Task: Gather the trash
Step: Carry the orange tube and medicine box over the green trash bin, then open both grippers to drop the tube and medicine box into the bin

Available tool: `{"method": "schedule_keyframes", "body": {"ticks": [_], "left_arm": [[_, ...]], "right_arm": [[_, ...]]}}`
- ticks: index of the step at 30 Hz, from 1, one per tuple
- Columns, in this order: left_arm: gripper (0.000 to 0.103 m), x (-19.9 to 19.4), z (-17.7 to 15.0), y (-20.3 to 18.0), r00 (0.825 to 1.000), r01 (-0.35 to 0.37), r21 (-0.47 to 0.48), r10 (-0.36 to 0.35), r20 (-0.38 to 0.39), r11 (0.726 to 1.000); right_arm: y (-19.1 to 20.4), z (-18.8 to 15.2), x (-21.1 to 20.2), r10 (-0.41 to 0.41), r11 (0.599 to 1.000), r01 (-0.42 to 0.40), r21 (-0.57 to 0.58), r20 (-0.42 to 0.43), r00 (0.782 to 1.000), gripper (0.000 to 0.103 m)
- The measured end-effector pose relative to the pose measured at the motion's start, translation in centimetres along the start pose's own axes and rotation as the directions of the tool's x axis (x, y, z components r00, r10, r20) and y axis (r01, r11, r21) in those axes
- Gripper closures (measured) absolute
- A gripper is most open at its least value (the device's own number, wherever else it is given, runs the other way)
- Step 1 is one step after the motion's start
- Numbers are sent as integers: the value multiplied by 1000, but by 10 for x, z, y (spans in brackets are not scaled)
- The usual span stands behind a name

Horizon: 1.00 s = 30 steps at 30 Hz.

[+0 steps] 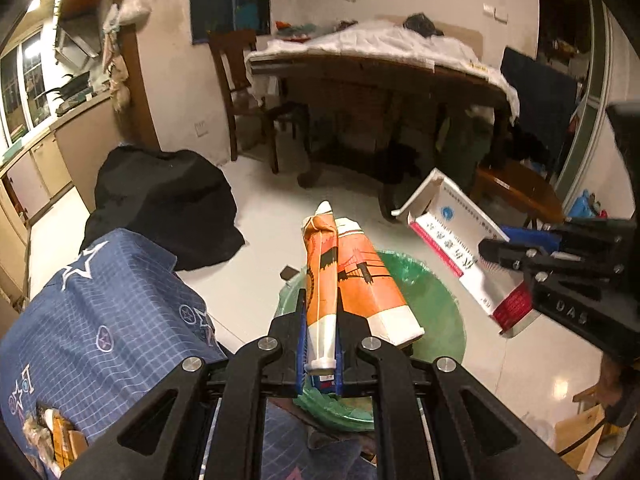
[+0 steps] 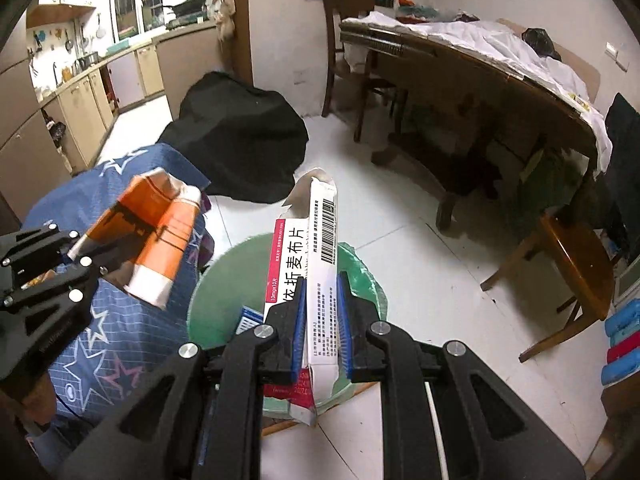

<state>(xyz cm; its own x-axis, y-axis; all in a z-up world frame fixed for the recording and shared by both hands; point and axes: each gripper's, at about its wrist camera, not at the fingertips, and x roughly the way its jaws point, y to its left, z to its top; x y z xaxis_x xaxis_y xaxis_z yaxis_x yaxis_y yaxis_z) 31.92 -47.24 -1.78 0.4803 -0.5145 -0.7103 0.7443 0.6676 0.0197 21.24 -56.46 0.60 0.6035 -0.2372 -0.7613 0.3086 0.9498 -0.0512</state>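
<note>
My left gripper (image 1: 319,340) is shut on an orange and white carton (image 1: 348,276), flattened at the gripped end, held above a bin lined with a green bag (image 1: 432,300). The carton also shows in the right wrist view (image 2: 156,232). My right gripper (image 2: 322,320) is shut on a white and pink medicine box (image 2: 316,264) with an open flap, held over the same green-lined bin (image 2: 216,292). That box shows in the left wrist view (image 1: 460,248), right of the carton. A small blue box (image 2: 247,318) lies inside the bin.
A blue star-patterned cloth (image 1: 100,320) covers something left of the bin. A black bag (image 1: 164,204) lies on the white floor behind. A wooden table (image 2: 500,76) with white cloth, a chair (image 2: 348,52) and a stool (image 2: 572,264) stand to the right.
</note>
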Motion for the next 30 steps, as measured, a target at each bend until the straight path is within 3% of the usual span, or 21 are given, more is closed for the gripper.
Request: {"method": "schedule_keyframes", "body": {"ticks": [11,30], "left_arm": [[92,57,-15,7,995,-13,28,16,-94,1000],[92,79,-23,3,992,-1,42,7,-125,999]], "right_arm": [[-4,-7,37,-2,1000,-1,-25,-108,994,90],[-13,-3,55,30,1000,-30,-1,-152,988,89]]}}
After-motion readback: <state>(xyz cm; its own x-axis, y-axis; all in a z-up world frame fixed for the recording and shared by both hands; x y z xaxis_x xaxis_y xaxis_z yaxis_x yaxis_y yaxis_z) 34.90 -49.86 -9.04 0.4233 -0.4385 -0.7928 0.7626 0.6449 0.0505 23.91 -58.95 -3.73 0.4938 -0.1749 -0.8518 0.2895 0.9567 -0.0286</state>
